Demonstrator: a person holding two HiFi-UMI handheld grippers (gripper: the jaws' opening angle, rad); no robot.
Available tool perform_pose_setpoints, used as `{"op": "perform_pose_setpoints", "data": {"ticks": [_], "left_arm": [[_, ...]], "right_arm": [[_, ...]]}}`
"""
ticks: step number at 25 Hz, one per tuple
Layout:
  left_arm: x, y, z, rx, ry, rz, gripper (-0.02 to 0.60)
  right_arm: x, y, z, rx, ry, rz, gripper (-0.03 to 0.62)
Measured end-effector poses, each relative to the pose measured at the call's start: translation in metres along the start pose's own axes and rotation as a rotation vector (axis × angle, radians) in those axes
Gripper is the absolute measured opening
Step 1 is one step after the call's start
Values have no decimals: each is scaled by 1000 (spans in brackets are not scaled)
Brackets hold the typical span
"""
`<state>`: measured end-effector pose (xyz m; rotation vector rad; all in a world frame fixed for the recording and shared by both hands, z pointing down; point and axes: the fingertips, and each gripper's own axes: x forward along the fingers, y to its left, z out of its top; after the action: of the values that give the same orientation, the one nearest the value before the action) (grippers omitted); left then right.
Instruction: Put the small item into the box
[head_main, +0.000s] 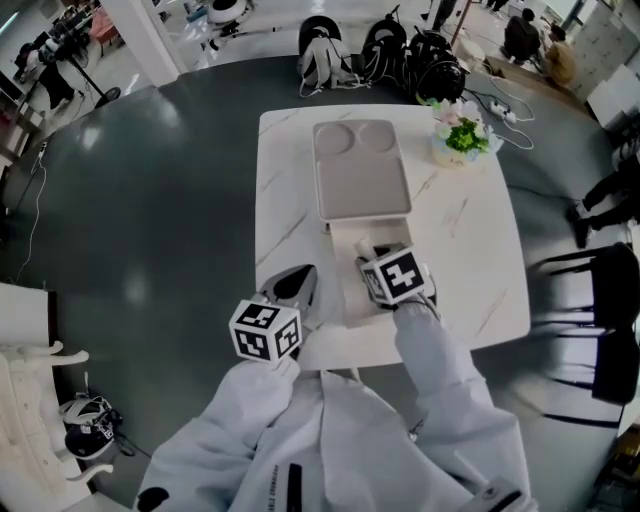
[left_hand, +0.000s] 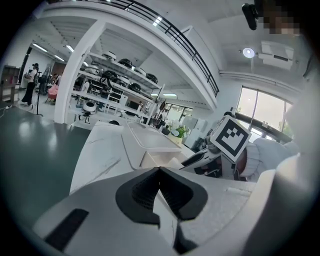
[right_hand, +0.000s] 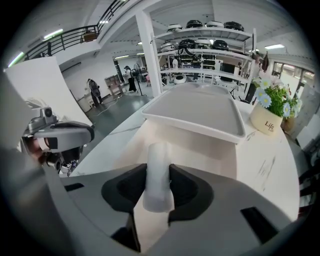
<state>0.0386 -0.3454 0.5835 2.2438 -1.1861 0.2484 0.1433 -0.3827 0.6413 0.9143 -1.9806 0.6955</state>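
Two grippers are hanging over the near half of a white marbled desk (head_main: 470, 260), one in each of the person's hands. The right gripper (right_hand: 158, 186) is clamping the small item (right_hand: 159, 165), a pale, stubby cylinder. Both dark pads are pressing on its sides, the jaws are standing only as far apart as the cylinder is wide, and its rounded far end is sticking out beyond the jaw tips. That gripper is tilting steeply downward over the open box (right_hand: 200, 145), so the item is sitting above the box's cream interior, near the middle of the opening; whether it is touching the bottom I cannot tell. The box's lid (head_main: 360, 170), a grey tray-like panel with two round dents at its far end, is lying thrown back beyond the box, adjoining its far edge. The left gripper (left_hand: 159, 171) is holding nothing, its jaws closed tip against tip. It is hovering by the desk's near left edge, just left of the box and apart from it. A small pot of flowers (head_main: 462, 140) is standing at the desk's far right corner, well apart from the box.
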Motion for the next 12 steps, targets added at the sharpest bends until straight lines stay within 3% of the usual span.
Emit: {"op": "perform_pose_setpoints", "data": {"ticks": [12], "left_arm": [[8, -5, -1, 1, 14, -20, -2]], "right_arm": [[10, -6, -5, -48, 52, -44, 130]]}}
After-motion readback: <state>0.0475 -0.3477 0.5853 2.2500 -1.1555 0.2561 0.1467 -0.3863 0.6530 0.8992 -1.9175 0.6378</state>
